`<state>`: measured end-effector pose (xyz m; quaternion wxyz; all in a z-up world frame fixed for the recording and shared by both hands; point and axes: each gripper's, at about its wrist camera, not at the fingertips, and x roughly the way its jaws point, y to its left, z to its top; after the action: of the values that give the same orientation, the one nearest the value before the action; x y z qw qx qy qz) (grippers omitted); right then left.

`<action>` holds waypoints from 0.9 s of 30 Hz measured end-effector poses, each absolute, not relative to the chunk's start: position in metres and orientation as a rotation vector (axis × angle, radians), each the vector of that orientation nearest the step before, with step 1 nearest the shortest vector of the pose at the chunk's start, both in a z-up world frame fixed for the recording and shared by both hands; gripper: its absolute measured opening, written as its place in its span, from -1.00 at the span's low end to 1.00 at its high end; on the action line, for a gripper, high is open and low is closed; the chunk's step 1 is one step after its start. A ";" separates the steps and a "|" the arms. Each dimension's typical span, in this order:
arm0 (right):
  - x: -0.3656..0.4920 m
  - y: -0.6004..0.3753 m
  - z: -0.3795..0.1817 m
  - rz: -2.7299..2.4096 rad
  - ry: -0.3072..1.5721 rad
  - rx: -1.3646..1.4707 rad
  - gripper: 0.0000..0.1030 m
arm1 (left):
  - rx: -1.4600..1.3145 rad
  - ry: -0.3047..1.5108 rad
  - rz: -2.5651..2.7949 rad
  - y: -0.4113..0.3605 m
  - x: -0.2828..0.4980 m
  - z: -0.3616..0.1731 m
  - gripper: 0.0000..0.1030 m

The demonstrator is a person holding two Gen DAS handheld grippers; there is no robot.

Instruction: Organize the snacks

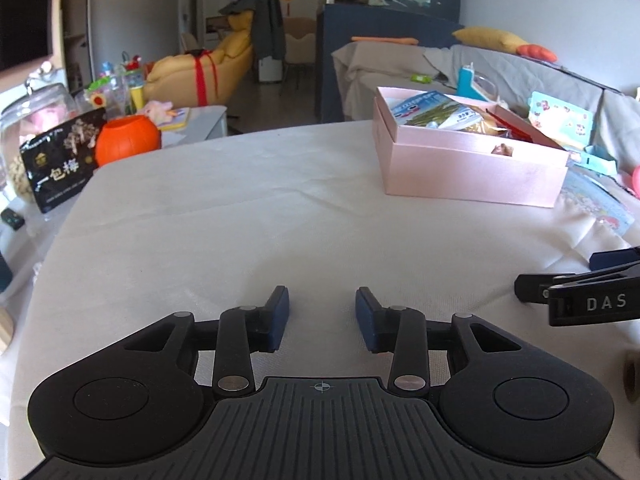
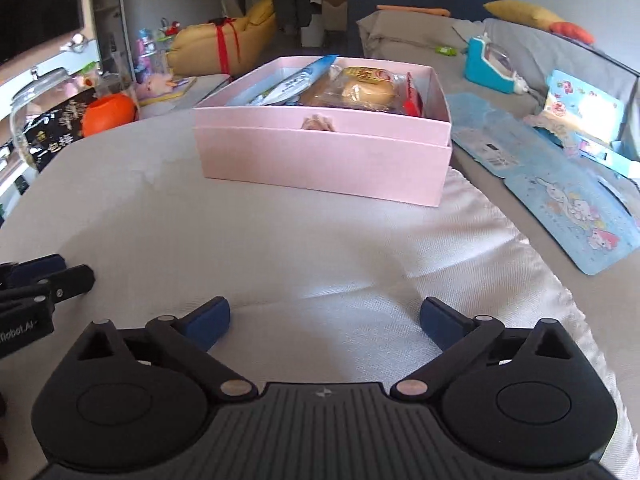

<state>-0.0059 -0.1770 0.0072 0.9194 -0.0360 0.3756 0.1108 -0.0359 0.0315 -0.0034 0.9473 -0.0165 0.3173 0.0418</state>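
The left gripper (image 1: 322, 312) tilted downward, its blue pads (image 1: 280, 312) partly apart with nothing between them. Just beside it, the right gripper (image 2: 324, 320) angled down likewise, jaws spread wide and empty.

light: soft daylight | shadows: faint | focus: sharp | edges: fisheye-bent, corners dark

Each view looks forward and downward along its own tongs, from just behind them and low over the white-covered bench (image 1: 240, 220). The left wrist view sits further to the left, so the pink box (image 1: 472, 172) lies ahead and to its right, seen corner-on. The right wrist view faces that box (image 2: 324, 160) almost squarely and closer. Both share the box, the bench cloth, the orange pumpkin-shaped pot (image 1: 127, 138) and the yellow sofa (image 1: 200, 76) beyond; each catches the other's tongs at its edge.
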 end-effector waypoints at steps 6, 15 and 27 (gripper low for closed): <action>-0.012 -0.170 0.002 0.204 0.728 -0.089 0.99 | -0.035 0.648 0.047 0.021 -0.029 -0.004 0.13; -0.016 -0.167 0.000 0.226 0.706 -0.076 1.00 | -0.023 0.646 0.039 0.015 -0.026 -0.006 0.14; -0.018 -0.172 -0.002 0.205 0.691 -0.058 1.00 | -0.012 0.646 0.044 0.015 -0.025 -0.006 0.15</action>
<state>-0.0181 -0.1715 -0.0022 0.9354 -0.0285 0.3379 0.1002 -0.0254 0.0149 -0.0057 0.9480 -0.0057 0.3174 0.0215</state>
